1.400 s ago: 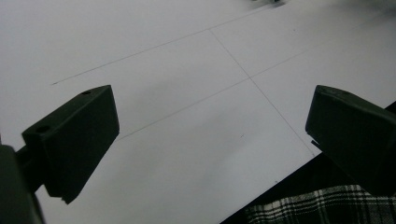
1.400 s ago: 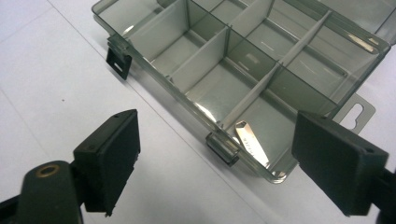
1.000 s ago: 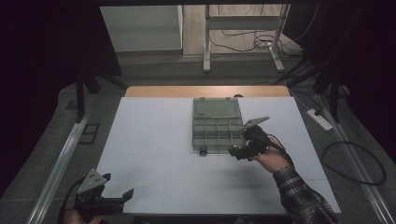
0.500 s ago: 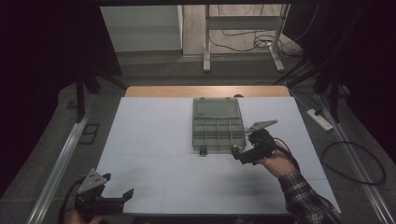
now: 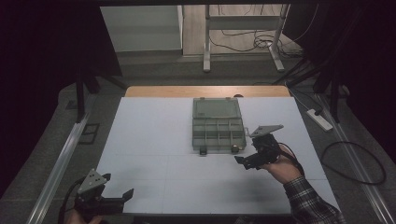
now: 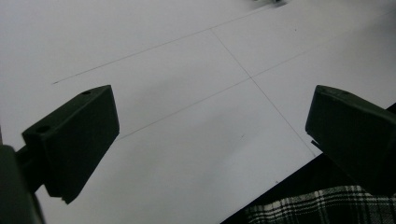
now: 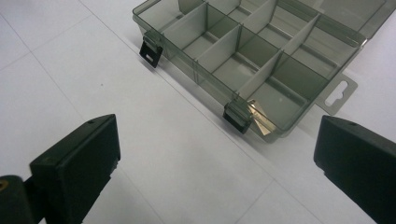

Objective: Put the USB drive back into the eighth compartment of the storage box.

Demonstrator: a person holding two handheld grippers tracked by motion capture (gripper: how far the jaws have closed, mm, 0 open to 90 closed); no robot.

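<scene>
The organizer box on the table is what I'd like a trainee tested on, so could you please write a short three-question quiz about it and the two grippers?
1. True or false: the lid of the organizer box is open.
2. Which gripper is nearer the box? A) left gripper B) right gripper
3. Fill in: in the right gripper view, a small shiny item lies in the compartment just behind a black ____.

Key
1. True: the lid lies flat behind the compartments.
2. B: it hovers just off the box's near right corner, while the left one is at the table's near left edge.
3. Latch.
</scene>
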